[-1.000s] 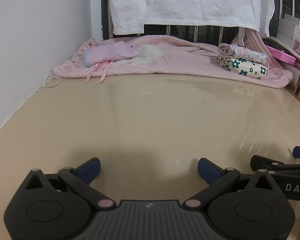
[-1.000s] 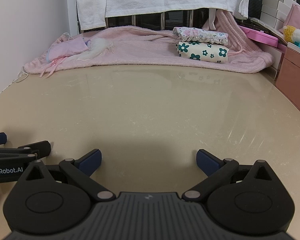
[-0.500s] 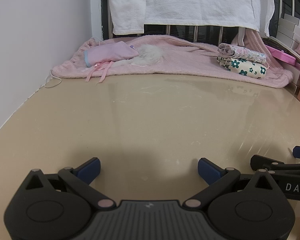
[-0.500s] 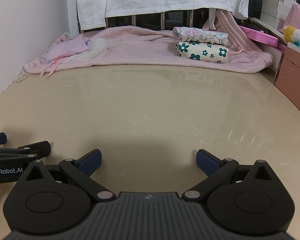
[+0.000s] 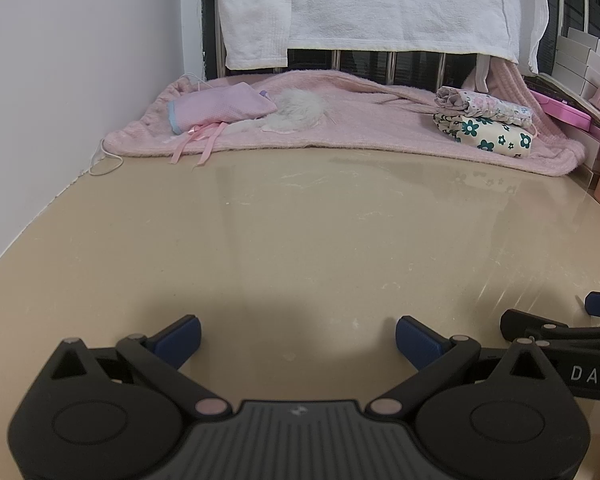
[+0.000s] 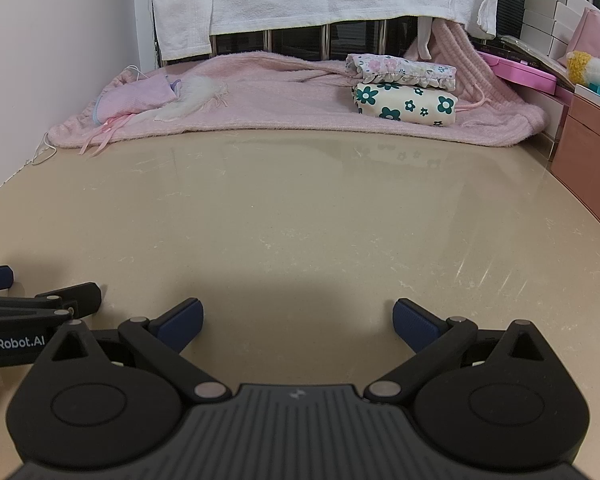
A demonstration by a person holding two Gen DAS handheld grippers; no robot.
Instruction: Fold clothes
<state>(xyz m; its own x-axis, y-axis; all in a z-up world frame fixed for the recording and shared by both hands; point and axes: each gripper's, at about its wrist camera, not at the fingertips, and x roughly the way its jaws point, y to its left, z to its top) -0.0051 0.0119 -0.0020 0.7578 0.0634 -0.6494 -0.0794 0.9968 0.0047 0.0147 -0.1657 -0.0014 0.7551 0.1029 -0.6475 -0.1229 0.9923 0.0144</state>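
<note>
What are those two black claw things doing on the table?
A person holds two grippers, the left gripper and right gripper, both open and holding nothing, low over the bare beige table. At the far end, on a pink blanket, sit two folded floral clothes and an unfolded pink garment. Nothing is being folded.

Beige table (image 5: 300,232), pink blanket (image 5: 360,120), cream bundle (image 5: 488,136) w/ green flowers, white towel (image 5: 380,4).
</note>
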